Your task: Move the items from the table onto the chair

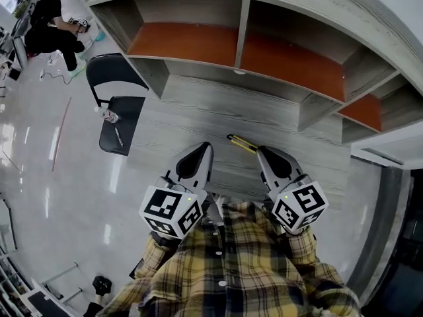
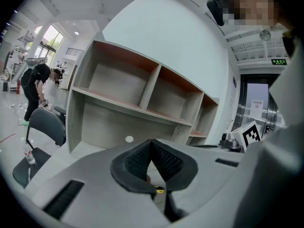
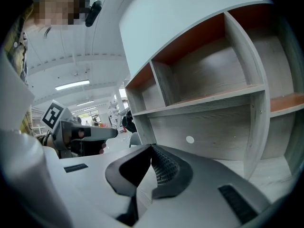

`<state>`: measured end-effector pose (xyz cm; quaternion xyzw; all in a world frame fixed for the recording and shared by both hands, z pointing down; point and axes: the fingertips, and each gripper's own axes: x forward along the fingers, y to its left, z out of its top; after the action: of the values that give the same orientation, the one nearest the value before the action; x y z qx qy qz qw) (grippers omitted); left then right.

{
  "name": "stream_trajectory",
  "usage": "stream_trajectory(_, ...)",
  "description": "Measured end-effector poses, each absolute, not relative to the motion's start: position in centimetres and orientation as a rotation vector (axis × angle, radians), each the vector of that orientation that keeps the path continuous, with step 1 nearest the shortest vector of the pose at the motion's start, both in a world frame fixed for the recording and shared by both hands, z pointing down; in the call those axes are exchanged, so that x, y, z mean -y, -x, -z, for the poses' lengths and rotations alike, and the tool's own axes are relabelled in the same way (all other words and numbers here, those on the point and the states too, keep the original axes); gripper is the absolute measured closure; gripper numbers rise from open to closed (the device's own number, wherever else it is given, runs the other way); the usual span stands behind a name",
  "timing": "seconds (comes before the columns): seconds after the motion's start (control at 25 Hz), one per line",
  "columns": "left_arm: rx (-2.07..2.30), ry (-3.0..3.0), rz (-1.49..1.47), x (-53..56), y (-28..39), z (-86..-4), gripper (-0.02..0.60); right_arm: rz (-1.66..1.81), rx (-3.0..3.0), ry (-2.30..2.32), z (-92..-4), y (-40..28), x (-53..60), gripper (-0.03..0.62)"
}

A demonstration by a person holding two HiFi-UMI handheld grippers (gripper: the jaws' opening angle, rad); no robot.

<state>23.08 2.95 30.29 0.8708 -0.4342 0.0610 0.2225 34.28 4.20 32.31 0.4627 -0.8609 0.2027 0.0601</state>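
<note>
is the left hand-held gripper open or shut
Shut. In the left gripper view, the left hand-held gripper has its jaws meeting at the tips, with nothing gripped between them.
</note>
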Motion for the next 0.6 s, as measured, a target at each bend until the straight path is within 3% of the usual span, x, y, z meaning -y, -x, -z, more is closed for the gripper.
stream_trajectory(0.6,1.035,-2.463,-0.212,-0.8,-23.8,-30.8,0.577,-0.661,2.517,-1.401,-34.7,-34.6,-2.6,0.572)
